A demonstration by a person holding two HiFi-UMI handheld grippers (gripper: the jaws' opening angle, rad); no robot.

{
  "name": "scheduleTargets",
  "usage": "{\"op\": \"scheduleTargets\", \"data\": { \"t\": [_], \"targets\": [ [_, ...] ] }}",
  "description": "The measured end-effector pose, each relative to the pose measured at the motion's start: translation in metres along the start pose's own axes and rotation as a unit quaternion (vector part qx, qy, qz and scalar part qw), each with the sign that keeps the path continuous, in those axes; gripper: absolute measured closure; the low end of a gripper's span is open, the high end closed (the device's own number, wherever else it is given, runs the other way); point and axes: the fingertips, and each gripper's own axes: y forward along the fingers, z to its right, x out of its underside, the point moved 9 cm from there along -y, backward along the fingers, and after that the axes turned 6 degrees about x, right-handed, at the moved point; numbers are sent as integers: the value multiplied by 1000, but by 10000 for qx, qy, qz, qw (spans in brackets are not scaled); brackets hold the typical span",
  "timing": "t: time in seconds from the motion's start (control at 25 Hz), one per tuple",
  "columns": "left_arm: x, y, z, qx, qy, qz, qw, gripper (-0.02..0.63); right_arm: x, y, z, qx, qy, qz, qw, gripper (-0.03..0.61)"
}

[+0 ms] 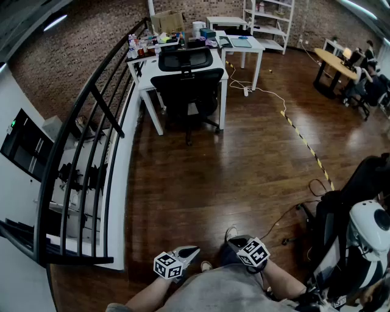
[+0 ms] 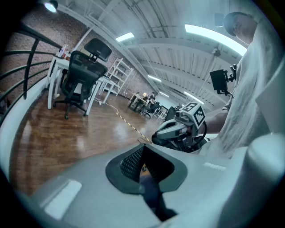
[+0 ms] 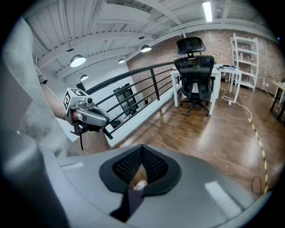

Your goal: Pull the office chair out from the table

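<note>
The black office chair [image 1: 186, 85] with a headrest stands tucked under the white table [image 1: 223, 72] at the far end of the room, well away from me. Both grippers are held close to my body at the bottom of the head view. My left gripper [image 1: 190, 251] and my right gripper [image 1: 234, 242] are shut with nothing between the jaws. In the left gripper view the chair [image 2: 81, 75] is far off to the left, past my shut left gripper [image 2: 143, 159]. The right gripper view has the chair [image 3: 195, 73] straight ahead beyond my shut right gripper [image 3: 142, 162].
A black railing [image 1: 85, 158] runs along the left side of the wooden floor. Yellow-black tape [image 1: 304, 143] and a white cable [image 1: 262, 91] cross the floor at the right. White shelves [image 1: 268, 18] stand at the back. People sit at a far-right desk [image 1: 338, 61]. Dark equipment [image 1: 359, 195] stands close on my right.
</note>
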Motion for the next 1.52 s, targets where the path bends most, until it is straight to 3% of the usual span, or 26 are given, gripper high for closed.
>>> {"op": "scheduleTargets", "data": {
  "t": [0.2,0.4,0.52,0.72,1.08,1.28,1.52],
  "targets": [
    [-69,15,-10,-357,714,530,9954,611,-58,-11,29,227,-451,636,9967,572],
    [-179,31,-3,-603,1759,1343,9733,611,-143,-42,66,450,-885,1721,9801,572],
    [-233,44,-2,-740,2046,1637,9622,611,-183,-53,86,442,-1089,2208,9682,572],
    [-281,77,-8,-896,2190,1808,9546,611,-220,-54,121,180,-1257,2534,9590,572],
    [-331,110,-44,-979,2077,1880,9550,611,-263,-47,177,82,-1127,2566,9599,572],
    [-363,111,-86,-949,2071,2005,9528,611,-300,-25,198,159,-1090,2638,9583,572],
    [-414,109,-167,-720,2039,2073,9541,611,-363,20,232,449,-1082,2562,9595,572]
  ]
}}
